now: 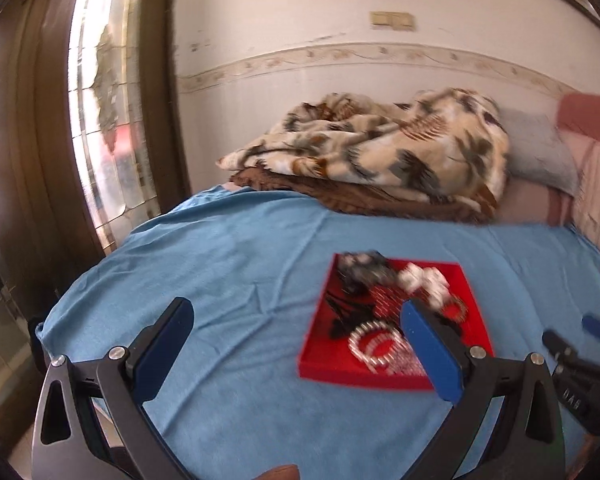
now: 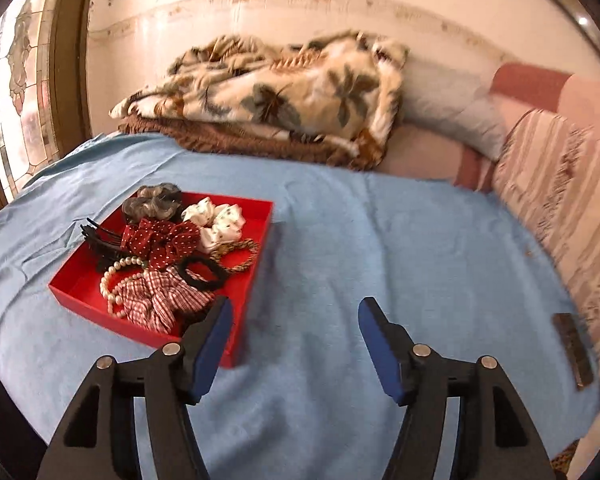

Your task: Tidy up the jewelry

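Observation:
A red tray (image 2: 84, 298) lies on the blue sheet (image 2: 380, 240), left of centre in the right wrist view. It holds a pearl bracelet (image 2: 114, 280), a red dotted bow (image 2: 160, 240), a white scrunchie (image 2: 220, 220), a grey scrunchie (image 2: 152, 200), a black hair tie (image 2: 202, 270), a gingham scrunchie (image 2: 160, 296) and a black clip (image 2: 100, 240). My right gripper (image 2: 296, 306) stands open and empty just right of the tray's near corner. My left gripper (image 1: 296, 316) is open and empty over the sheet, its right finger in front of the tray (image 1: 360, 378). The right gripper (image 1: 572, 332) shows at the left wrist view's right edge.
A leaf-patterned blanket (image 2: 280, 92) is heaped at the far end of the bed, with a grey pillow (image 2: 452, 116) beside it. Striped cushions (image 2: 560, 200) line the right side; a dark flat object (image 2: 572, 352) lies by them. A stained-glass door (image 1: 100, 120) stands left.

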{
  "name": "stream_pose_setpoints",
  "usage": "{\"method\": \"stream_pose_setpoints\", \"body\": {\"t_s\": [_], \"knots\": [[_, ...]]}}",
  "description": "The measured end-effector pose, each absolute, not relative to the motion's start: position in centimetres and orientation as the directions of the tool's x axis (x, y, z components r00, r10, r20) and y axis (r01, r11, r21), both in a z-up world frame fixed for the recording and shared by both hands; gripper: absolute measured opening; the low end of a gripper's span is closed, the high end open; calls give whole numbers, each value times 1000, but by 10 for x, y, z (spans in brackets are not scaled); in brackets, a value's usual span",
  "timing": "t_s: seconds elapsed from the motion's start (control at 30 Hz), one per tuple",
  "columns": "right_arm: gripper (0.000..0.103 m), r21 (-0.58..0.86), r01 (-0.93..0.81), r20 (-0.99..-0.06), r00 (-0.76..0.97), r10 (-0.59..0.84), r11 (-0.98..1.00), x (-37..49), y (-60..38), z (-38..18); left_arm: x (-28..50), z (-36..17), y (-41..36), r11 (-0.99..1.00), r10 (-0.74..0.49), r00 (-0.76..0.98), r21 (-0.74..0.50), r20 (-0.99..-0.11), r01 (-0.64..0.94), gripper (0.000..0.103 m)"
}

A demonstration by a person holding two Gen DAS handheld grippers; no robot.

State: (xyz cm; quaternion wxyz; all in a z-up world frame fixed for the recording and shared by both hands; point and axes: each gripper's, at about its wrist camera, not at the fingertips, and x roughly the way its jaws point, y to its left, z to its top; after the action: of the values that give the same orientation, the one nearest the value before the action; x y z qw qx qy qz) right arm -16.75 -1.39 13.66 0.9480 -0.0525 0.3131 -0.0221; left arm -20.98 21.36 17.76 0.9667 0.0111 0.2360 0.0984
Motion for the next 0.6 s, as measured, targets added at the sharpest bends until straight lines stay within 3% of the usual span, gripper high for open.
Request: {"method": "stream_pose_setpoints", "body": {"t_s": [0.3, 0.6], "knots": [[84, -137, 77, -453, 881, -132, 988, -213, -28, 154, -235, 173, 183, 990, 137, 885, 101, -444, -102, 103], [85, -139, 71, -477, 870, -129, 988, -217, -28, 142, -234, 156, 178, 1000, 12, 853, 13, -521, -7, 103]]}}
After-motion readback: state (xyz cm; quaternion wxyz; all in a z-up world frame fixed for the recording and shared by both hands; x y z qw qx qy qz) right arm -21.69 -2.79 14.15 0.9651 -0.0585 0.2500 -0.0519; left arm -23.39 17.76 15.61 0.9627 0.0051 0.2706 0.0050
